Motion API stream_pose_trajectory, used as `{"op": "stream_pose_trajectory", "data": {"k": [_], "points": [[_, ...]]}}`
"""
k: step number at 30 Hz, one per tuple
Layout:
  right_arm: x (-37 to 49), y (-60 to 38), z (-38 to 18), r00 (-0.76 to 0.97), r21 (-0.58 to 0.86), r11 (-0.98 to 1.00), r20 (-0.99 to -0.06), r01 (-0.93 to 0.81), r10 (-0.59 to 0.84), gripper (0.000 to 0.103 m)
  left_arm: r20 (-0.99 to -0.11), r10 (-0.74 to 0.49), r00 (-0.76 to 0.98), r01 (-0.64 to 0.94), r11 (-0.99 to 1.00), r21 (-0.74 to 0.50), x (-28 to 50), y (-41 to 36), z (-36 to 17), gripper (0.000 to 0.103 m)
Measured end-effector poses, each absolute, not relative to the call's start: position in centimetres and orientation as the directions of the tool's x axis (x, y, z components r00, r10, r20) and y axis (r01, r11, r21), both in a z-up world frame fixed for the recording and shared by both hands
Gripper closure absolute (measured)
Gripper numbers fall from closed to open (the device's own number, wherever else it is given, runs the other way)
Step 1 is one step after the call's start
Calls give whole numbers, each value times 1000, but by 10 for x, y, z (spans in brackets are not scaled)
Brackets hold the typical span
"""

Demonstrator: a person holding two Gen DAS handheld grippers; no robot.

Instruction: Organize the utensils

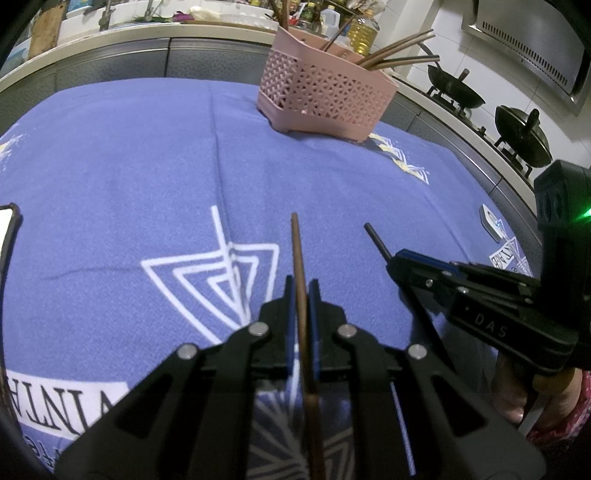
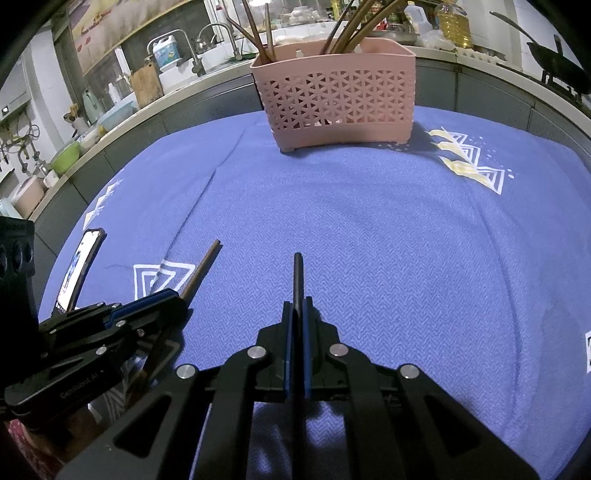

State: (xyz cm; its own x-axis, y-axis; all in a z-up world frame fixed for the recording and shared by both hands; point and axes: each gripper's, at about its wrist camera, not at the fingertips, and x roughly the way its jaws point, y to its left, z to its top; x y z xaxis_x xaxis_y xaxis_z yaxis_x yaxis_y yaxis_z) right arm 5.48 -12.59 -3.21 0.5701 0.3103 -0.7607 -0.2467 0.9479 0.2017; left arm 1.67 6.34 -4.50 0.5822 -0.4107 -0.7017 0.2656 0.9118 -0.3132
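Left gripper (image 1: 302, 295) clamped on brown chopstick (image 1: 296, 243); right gripper (image 2: 297, 314) clamped on black chopstick (image 2: 298, 273). Both held over blue tablecloth (image 2: 369, 229). Pink basket (image 2: 334, 98) with more chopsticks stands beyond, well apart. Phone (image 2: 79, 269) at left.

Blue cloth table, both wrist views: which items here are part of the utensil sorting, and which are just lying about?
Part of the job:
- brown chopstick, clamped in the left tool
- black chopstick, clamped in the right tool
- pink basket, already holding chopsticks

Lying about:
- phone on the cloth
- small white device by the cloth's edge
- woks and oil bottle behind
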Motion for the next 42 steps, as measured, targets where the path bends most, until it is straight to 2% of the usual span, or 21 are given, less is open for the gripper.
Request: {"op": "stream_pose_trajectory", "data": {"k": [28, 42], "points": [[58, -133, -21, 591, 241, 944, -736, -227, 330, 98, -705, -408, 581, 260, 913, -314, 18, 65, -45, 95], [61, -133, -30, 564, 248, 942, -755, -228, 335, 98, -706, -404, 581, 259, 915, -310, 18, 63, -45, 95]]}}
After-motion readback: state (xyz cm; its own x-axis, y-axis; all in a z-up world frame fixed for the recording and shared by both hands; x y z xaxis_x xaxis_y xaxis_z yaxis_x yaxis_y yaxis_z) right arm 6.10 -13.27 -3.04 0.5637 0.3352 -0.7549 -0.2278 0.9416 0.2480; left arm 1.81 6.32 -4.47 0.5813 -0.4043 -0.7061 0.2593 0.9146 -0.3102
